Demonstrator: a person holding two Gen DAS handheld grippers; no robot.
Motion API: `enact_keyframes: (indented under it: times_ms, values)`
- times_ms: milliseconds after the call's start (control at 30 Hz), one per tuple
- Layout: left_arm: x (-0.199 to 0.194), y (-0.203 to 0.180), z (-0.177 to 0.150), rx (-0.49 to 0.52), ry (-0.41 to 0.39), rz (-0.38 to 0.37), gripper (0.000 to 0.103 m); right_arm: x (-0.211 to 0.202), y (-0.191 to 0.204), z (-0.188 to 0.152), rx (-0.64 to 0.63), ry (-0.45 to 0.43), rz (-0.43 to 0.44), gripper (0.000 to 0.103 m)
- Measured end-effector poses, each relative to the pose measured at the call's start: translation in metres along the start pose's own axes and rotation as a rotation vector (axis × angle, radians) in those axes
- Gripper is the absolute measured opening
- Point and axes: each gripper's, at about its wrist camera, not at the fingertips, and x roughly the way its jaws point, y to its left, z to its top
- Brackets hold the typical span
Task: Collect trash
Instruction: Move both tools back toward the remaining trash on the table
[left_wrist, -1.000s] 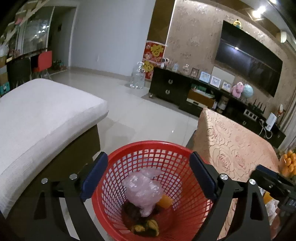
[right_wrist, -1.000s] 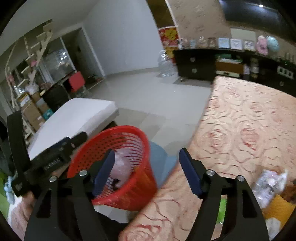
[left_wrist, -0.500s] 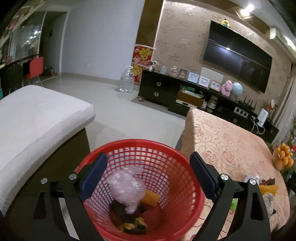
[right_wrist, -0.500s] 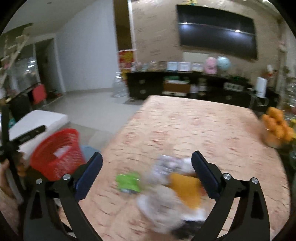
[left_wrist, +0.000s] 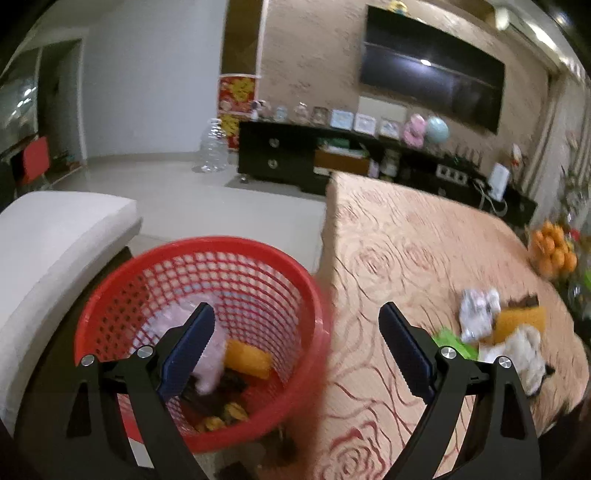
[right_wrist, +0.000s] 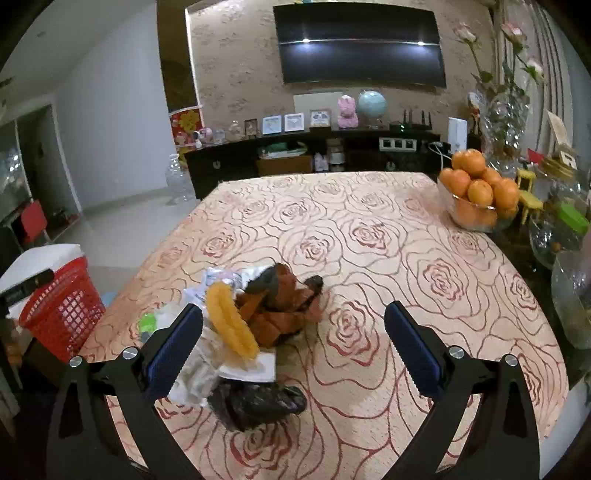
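The right tool (right_wrist: 293, 338) is held wide open above the near part of the bench (right_wrist: 388, 236), which is covered by a peach cloth printed with red roses; nothing is gripped between its blue-padded fingers (right_wrist: 173, 345). Just ahead of the left finger a heap of trash is seen on the cloth: a yellow curved peel (right_wrist: 231, 323) lying on a white sheet of paper (right_wrist: 258, 369), a crumpled brown-orange wrapper (right_wrist: 284, 299), crinkled clear plastic (right_wrist: 195, 373), a small green scrap (right_wrist: 147, 321) and, nearest the camera, a crumpled black plastic bag (right_wrist: 258, 400). A glass bowl of oranges (right_wrist: 478, 192) stands at the far right edge of the bench, well apart from the heap.

The left tool (left_wrist: 295, 339) is likewise wide open and empty, and is held over the red plastic mesh basket (left_wrist: 122, 291), which sits just beside the bench's edge. Inside the basket a pale pink plastic bag (left_wrist: 214, 350), an orange piece (left_wrist: 247, 358) and dark and yellow scraps (left_wrist: 225, 413) are seen. A white cushioned seat (left_wrist: 55, 243) lies to the basket's left.
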Motion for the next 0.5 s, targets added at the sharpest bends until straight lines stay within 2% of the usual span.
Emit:
enact_keyframes:
  times_ms: [267,500]
  values:
    - [0.002,-0.040,-0.015,0.065,0.039,-0.087,0.087,-0.005,-0.015,-0.005,0.029,0.007,-0.011,0.096]
    - [-0.005,-0.101,-0.031,0.166,0.063,-0.191,0.087,-0.001,-0.027,-0.010,0.068,0.047,0.000,0.096]
